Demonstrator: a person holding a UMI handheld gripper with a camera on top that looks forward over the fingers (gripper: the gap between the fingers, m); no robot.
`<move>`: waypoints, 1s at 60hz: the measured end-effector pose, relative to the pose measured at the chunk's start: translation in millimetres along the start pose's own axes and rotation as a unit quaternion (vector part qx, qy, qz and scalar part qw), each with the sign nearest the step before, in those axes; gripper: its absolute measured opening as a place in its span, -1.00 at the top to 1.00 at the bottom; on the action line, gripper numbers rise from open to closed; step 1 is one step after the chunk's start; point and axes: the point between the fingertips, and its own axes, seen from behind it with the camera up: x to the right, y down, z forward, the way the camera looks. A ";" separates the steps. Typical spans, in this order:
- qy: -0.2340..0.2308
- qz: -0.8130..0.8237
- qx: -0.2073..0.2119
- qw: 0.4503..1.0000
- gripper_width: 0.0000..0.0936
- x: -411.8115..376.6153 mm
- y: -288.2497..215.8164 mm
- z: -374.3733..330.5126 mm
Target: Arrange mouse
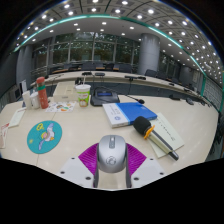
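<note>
Grey mouse (pixel 112 153) sits btwn my spread tongs (pixel 112 165), gaps both sides; uneven squeeze prob skews or pops it.

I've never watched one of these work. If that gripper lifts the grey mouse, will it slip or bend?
Probably no bending: the mouse looks like a rigid shell. Its rounded, smooth sides could slide a little, though the gripper has soft-looking pads on both sides of it. It appears small and probably light. Whether the fingers press on it is unclear.
</note>
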 end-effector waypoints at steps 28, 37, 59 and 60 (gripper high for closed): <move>-0.089 -0.026 0.023 0.995 0.21 -290.3 -81.3 65.6; -0.093 -0.037 -0.027 0.995 0.16 -328.9 -23.9 104.2; -0.093 -0.054 -0.069 0.992 -0.82 -322.7 -0.7 80.4; -0.091 -0.054 -0.066 0.992 -0.83 -320.7 -3.5 74.1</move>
